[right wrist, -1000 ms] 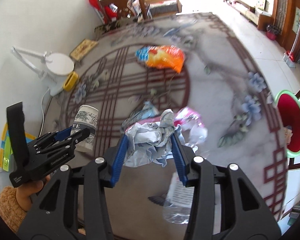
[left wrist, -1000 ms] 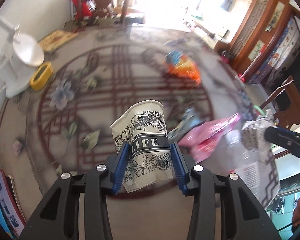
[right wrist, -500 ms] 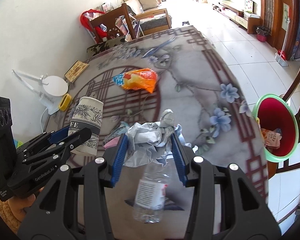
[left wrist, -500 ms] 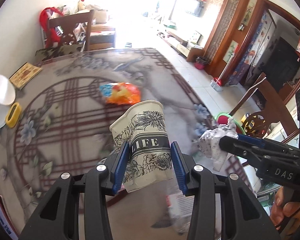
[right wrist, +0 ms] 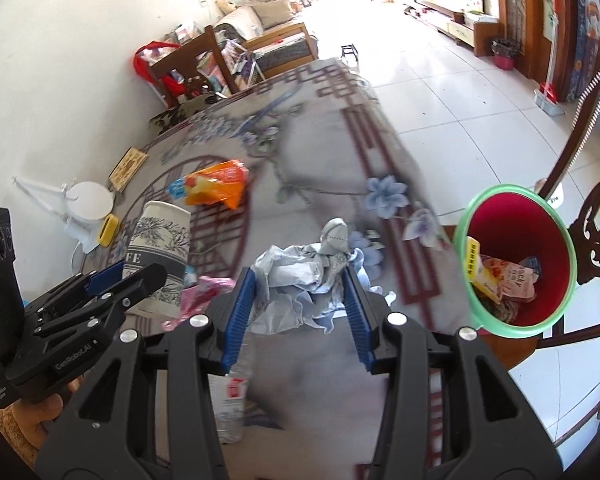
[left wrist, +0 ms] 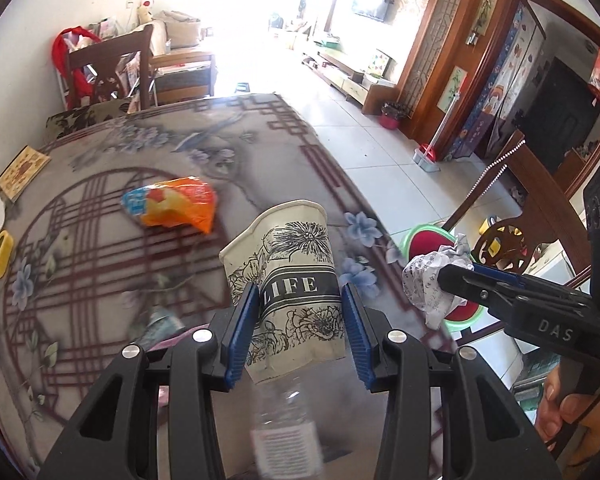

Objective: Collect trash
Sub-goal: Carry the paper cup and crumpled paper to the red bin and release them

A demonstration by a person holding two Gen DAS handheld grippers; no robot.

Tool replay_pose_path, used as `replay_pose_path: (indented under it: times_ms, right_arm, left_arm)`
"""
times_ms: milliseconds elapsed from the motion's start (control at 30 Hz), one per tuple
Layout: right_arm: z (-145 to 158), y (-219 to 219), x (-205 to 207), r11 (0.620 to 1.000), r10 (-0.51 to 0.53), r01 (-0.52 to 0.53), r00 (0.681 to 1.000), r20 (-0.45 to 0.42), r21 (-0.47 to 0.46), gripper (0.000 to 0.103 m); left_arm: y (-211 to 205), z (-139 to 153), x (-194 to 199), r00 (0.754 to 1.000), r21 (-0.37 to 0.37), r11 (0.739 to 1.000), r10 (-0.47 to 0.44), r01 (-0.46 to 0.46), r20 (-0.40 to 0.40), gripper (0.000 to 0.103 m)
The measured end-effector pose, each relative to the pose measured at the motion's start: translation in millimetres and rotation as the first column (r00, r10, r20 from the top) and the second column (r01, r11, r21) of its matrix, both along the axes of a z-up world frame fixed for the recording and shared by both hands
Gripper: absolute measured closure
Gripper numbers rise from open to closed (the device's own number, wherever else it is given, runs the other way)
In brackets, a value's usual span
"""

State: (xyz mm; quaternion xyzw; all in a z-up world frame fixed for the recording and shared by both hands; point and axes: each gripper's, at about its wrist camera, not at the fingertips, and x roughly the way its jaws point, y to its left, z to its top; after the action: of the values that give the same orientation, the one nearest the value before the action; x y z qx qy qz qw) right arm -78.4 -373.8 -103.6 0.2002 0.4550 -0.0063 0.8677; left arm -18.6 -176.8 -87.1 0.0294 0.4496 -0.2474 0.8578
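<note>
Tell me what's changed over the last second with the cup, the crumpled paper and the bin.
Both grippers have swung toward the table's edge: the red bin with the green rim, at the frame's edge before, now sits nearer the right gripper. Nothing was grabbed or released. The left gripper still clamps the paper cup, the right the crumpled paper; the orange bag stays put.

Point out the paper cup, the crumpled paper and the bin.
Paper cup (left wrist: 296,286): left wrist view, on its LIFE band.
Crumpled paper (right wrist: 300,280): right wrist view, middle of the wad.
Bin (right wrist: 512,240): right wrist view, red inner wall.
</note>
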Motion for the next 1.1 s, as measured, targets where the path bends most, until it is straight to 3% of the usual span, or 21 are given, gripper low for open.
replay_pose_path:
  times_ms: [433,800,833,933,1100]
  right_arm:
    - [-25,-128,-11,0.981,-0.170,0.164,0.984,-0.048,-0.107,0.059]
    - [-58,-197,-8,0.963,-0.232,0.216,0.969,-0.088,-0.162,0.057]
    - [-61,-201,-6,0.962,-0.230,0.212,0.969,-0.094,-0.173,0.054]
    - [-62,-209,-7,0.955,-0.248,0.229,0.965,-0.084,-0.189,0.030]
    - [-54,-221,-24,0.938,-0.302,0.286,0.951,-0.058,-0.198,0.026]
  left_arm:
    - [-89,3,-7,0.996,0.020,0.996,-0.091,0.091,-0.002,0.063]
    - [-166,-5,-10,0.972,0.025,0.972,-0.233,0.234,-0.015,0.063]
    - [-174,-8,-10,0.968,0.027,0.968,-0.249,0.250,-0.017,0.063]
    - [-196,-14,-10,0.956,0.028,0.955,-0.293,0.294,-0.030,0.063]
    - [-229,-26,-7,0.938,0.028,0.938,-0.342,0.344,-0.063,0.063]
